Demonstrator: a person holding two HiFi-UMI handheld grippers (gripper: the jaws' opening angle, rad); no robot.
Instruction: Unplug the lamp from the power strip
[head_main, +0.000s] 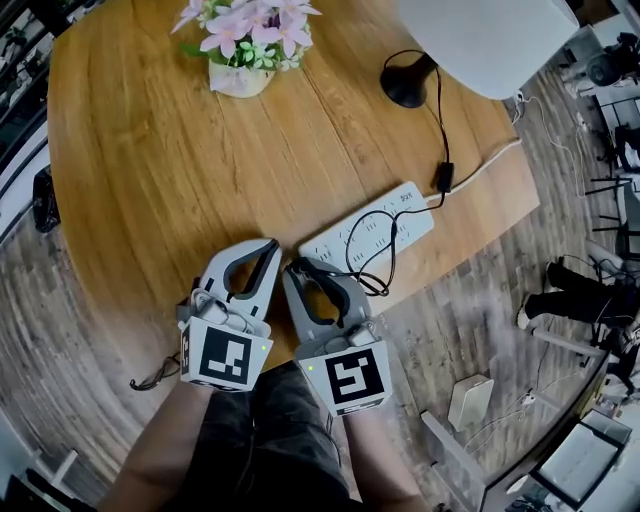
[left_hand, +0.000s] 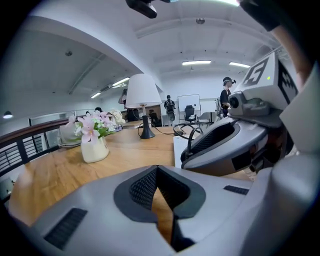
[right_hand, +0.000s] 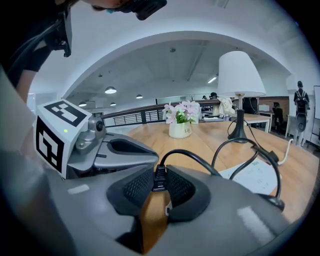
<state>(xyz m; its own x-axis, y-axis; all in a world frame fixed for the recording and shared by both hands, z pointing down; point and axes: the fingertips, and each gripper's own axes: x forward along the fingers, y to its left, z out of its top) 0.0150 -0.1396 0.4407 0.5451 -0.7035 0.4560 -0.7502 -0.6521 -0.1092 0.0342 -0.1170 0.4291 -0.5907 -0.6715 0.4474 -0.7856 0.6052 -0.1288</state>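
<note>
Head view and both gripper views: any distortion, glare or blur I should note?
Head view: strong wide-angle bending curves the table edges; light is even, but the lampshade is washed out white. Left gripper view: dark corners, and bright ceiling lights overhead. Right gripper view: dark rim too, yet the plug between the jaws reads sharp.

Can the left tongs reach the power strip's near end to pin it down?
Probably yes: the left tongs, shut and empty, sit beside the power strip, bare tabletop between. The right tongs, gripping the black plug, crowd that end.
</note>
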